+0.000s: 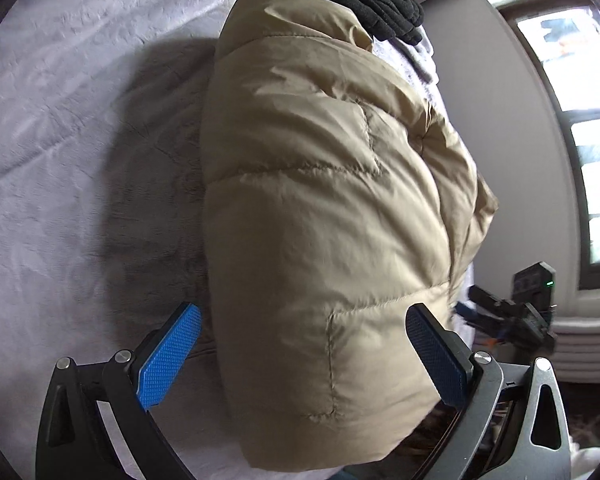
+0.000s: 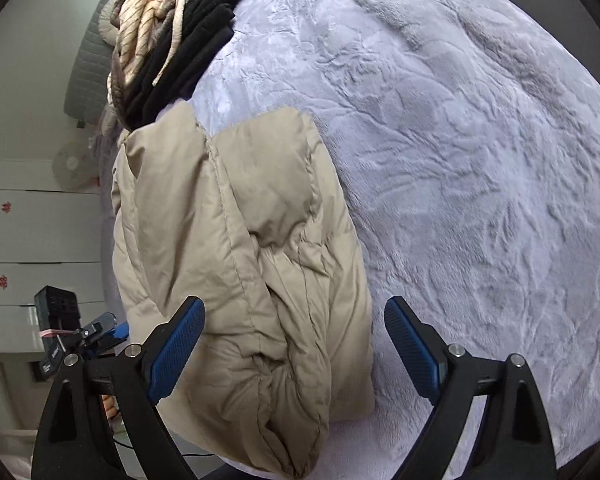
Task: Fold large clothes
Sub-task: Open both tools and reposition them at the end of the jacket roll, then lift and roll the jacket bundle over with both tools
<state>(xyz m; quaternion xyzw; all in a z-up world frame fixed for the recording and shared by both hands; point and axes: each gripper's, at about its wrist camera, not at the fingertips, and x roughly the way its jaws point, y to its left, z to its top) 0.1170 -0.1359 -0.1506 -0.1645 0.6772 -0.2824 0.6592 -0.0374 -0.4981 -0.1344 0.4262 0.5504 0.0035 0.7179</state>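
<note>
Beige puffer jacket [image 1: 324,208] lies folded on the blanket [image 2: 480,160]; both grippers' jaws gape, seemingly clear of it.

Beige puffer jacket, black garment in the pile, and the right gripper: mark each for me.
Beige puffer jacket [image 1: 320,216]: left wrist view, on its quilted middle panel.
Black garment [image 2: 180,64]: right wrist view, on its ribbed folds.
Right gripper [image 2: 294,344]: right wrist view, midway between its open blue fingertips.

Lilac plush blanket [image 2: 460,160]; window [image 1: 580,120] beside grey wall [image 1: 500,120]; white drawers [image 2: 32,248]
</note>
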